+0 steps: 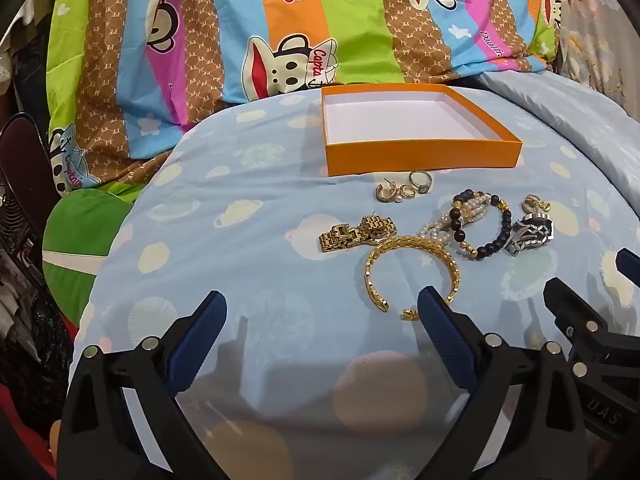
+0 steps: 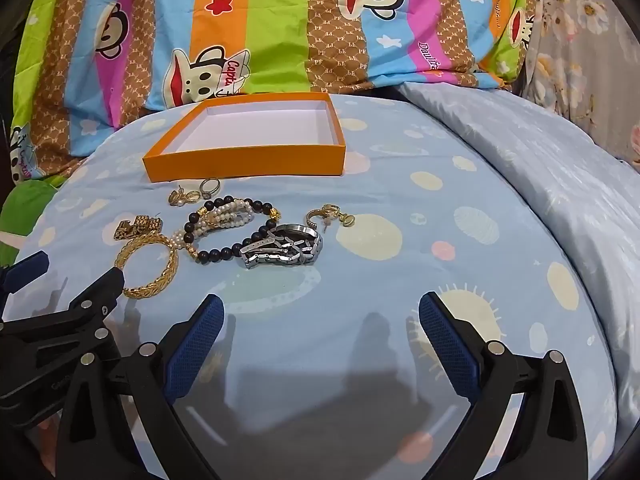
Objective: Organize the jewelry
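Note:
An empty orange box (image 1: pixel 420 154) (image 2: pixel 244 164) with a white inside sits on the light blue bed cover. In front of it lie small earrings and a ring (image 1: pixel 404 190) (image 2: pixel 196 194), a gold link piece (image 1: pixel 356 234) (image 2: pixel 138 226), a gold bangle (image 1: pixel 412 276) (image 2: pixel 150 268), a black and pearl bead bracelet (image 1: pixel 476 226) (image 2: pixel 228 228), a silver watch (image 1: pixel 530 234) (image 2: pixel 284 250) and gold earrings (image 2: pixel 332 216). My left gripper (image 1: pixel 322 308) is open, its right finger just in front of the bangle. My right gripper (image 2: pixel 320 310) is open and empty, in front of the watch.
A bright striped cartoon monkey quilt (image 1: pixel 280 32) (image 2: pixel 260 32) is piled behind the box. A pale blue folded blanket (image 2: pixel 540 168) rises at the right. The bed cover drops away at the left, with dark clutter (image 1: pixel 24 240) beyond.

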A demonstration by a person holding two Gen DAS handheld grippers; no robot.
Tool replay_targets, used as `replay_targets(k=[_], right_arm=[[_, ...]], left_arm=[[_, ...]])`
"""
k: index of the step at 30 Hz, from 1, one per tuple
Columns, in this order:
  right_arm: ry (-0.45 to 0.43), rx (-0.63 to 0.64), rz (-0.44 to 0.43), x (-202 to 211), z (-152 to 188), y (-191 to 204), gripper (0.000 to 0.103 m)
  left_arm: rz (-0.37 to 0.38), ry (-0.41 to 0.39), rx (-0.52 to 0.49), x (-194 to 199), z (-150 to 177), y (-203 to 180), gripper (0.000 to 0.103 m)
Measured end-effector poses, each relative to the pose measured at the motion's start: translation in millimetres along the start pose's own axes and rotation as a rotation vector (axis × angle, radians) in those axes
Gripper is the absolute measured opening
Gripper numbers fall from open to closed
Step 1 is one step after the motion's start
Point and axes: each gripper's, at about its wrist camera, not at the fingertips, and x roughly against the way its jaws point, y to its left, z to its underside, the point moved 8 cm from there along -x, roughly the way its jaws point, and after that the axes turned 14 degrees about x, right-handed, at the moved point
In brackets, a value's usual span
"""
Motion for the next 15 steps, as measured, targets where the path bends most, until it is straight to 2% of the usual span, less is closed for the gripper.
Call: replay_targets(k=[15], right_arm=[[0.001, -0.010, 0.000, 2, -3, 3, 0.097]], left_arm=[[-0.012, -0.007, -0.025, 3, 1, -5, 0.091]])
